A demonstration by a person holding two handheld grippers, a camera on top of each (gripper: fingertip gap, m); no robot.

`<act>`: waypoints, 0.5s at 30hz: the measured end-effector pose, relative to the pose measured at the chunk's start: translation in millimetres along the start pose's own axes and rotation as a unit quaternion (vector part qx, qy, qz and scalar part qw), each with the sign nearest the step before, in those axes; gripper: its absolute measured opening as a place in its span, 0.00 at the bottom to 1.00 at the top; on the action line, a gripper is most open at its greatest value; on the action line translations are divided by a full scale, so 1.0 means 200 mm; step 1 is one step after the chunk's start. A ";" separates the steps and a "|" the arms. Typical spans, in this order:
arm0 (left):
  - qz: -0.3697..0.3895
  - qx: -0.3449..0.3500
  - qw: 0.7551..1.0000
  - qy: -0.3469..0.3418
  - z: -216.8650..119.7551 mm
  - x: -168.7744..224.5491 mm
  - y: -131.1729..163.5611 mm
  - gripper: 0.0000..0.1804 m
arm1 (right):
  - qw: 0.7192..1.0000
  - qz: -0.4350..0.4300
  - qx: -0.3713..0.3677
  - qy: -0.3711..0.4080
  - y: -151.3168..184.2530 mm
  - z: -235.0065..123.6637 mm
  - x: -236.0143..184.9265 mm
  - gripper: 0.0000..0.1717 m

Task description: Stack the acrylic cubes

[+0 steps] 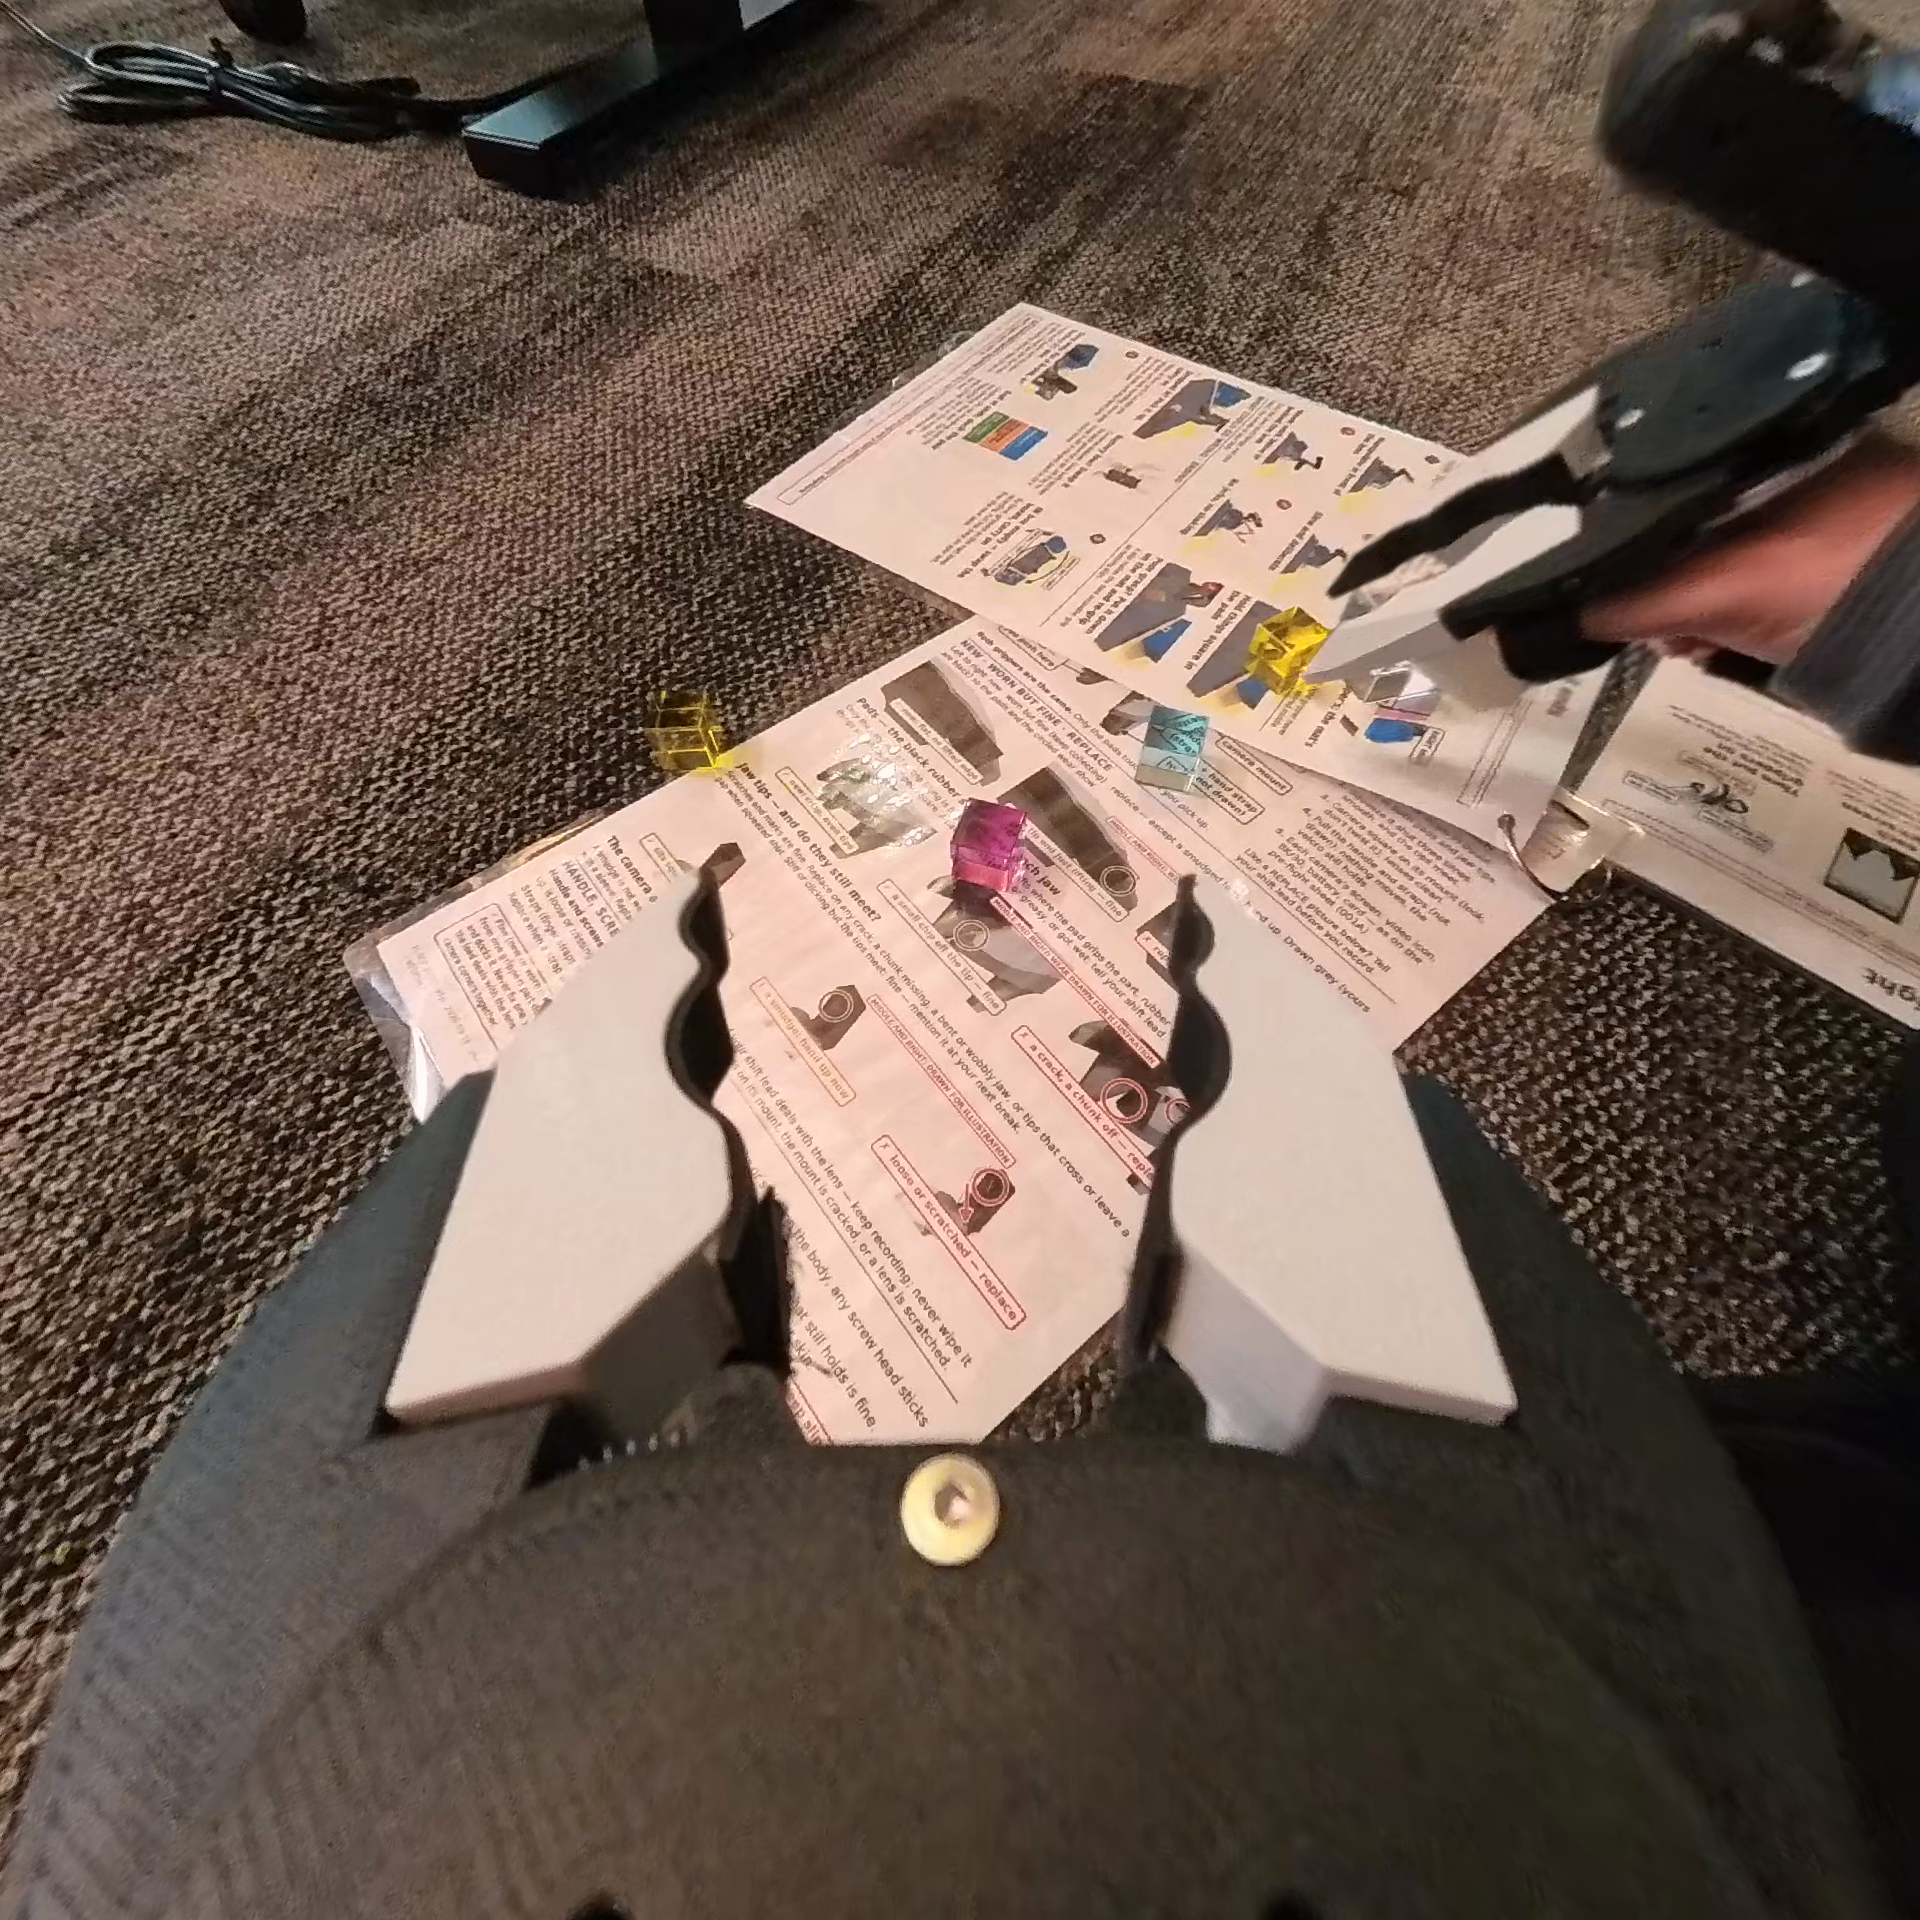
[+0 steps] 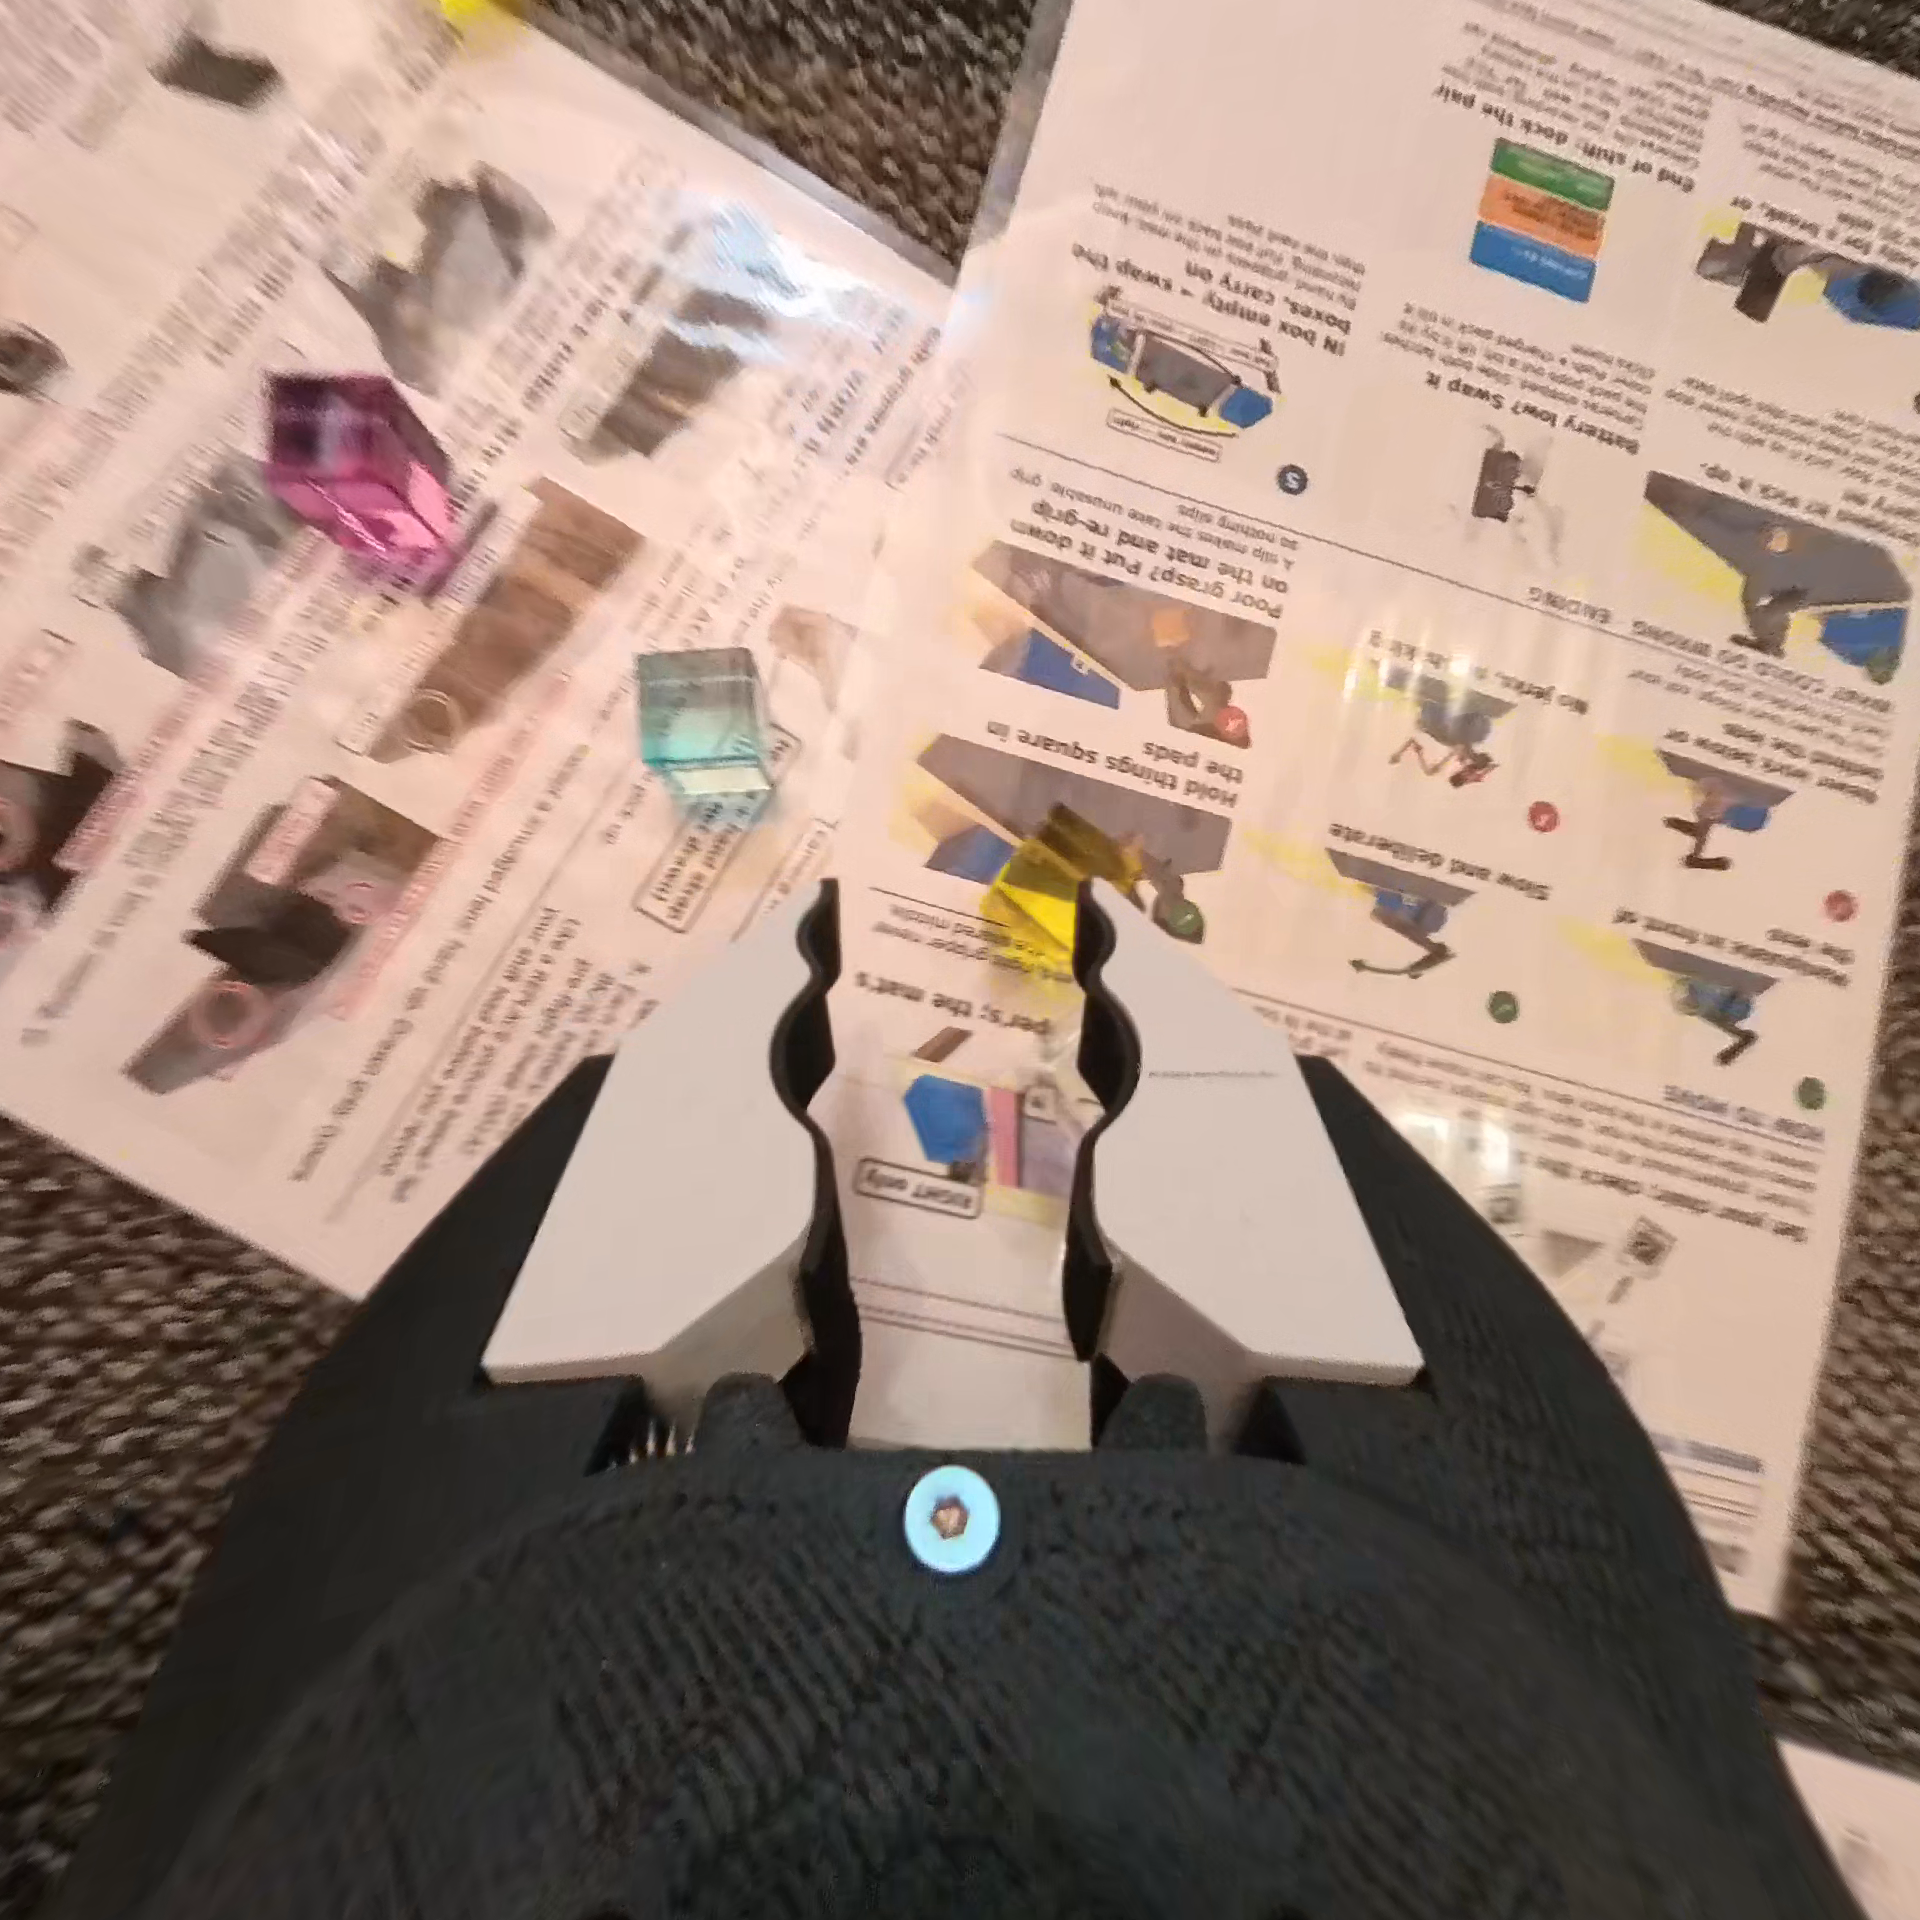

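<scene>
Yellow cube (image 2: 1049,894) sits on the far laminated sheet (image 2: 1455,623), right at the tip of the right gripper (image 2: 956,914). Jaws partly spread; cube is against the right-hand fingertip (image 2: 1091,935), with paper showing between it and the left-hand one. Not pinched. From the left wrist view the same cube (image 1: 1288,649) looks tilted on an edge, though blur makes that a guess.

If a grasp is meant here, I'd centre the cube between both pads and square its faces to them first; one-sided contact on slick laminate will likely skate it away.

Left gripper (image 1: 956,894) spread wide, nothing between the fingers, hovering over the near sheet (image 1: 623,997). Closest thing: magenta cube (image 1: 987,847) just beyond its tips. Pale blue cube (image 1: 1172,743) farther right, second yellow cube (image 1: 686,730) far left on the carpet (image 1: 312,520) at the sheet's edge.

Hard to read: left half of the right wrist view is smeared. A small clear or silvery block (image 1: 1397,688) shows under the right gripper; can't tell what it is. Binder ring (image 1: 1538,857) and a third sheet (image 1: 1766,810) are cut off at right.
</scene>
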State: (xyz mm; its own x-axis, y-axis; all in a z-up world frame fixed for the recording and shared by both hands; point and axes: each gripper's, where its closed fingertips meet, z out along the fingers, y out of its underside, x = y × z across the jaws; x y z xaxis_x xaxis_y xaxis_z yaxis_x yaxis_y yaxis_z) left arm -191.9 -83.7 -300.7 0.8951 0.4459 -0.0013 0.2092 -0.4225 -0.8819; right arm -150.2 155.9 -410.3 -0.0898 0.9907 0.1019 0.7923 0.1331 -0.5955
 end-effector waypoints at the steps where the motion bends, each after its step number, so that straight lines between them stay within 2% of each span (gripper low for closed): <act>1: 0.000 0.000 1.000 0.001 0.00 0.00 0.00 0.47 | 1.000 -0.007 -0.012 0.009 0.01 0.02 0.02 0.25; 9: -0.008 -0.002 1.000 0.006 0.01 0.00 0.01 0.47 | 0.996 -0.045 -0.070 0.029 0.04 0.13 0.09 0.28; 15: -0.012 -0.003 1.000 0.010 0.02 0.00 0.01 0.47 | 0.976 -0.169 -0.133 0.023 0.05 0.16 0.09 0.32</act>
State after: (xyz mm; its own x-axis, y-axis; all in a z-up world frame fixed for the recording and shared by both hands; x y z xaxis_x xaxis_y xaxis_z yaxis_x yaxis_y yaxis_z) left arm -193.2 -82.4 -304.3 0.8973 0.4405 0.0288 0.2327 -0.4166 -0.8788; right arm -163.3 175.2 -439.3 -0.3518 0.8880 0.2960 0.8507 0.4352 -0.2947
